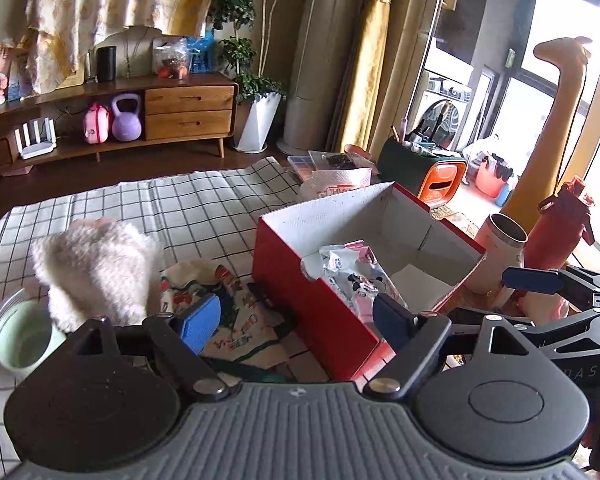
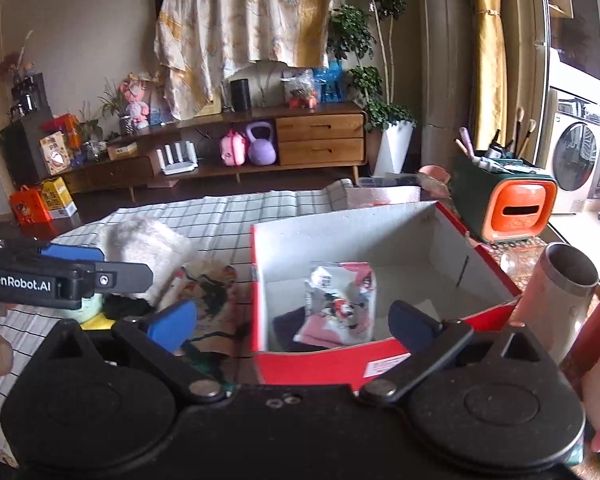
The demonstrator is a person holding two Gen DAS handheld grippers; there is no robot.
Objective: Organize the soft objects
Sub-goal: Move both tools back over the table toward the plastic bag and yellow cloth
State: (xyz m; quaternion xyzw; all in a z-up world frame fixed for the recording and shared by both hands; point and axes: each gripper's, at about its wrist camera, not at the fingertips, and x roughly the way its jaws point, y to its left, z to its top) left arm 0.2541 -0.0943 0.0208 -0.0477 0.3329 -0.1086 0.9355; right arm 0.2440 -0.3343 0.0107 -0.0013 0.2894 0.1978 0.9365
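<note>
We see a fluffy white fleece cloth [image 1: 96, 268] at left, a matt red cardboard box [image 1: 320, 300] at centre, and a smooth brushed-metal tumbler [image 1: 500, 256] at right.

Left gripper [image 1: 296, 322] angles downward, blue pads spread wide with nothing between them. Right gripper [image 2: 292, 326] points down at a similar slant, its pads at full spread, gripping nothing. Both sit side by side: the right one's fingers show at the right edge of the left wrist view, the left one's at the left edge of the right.
</note>
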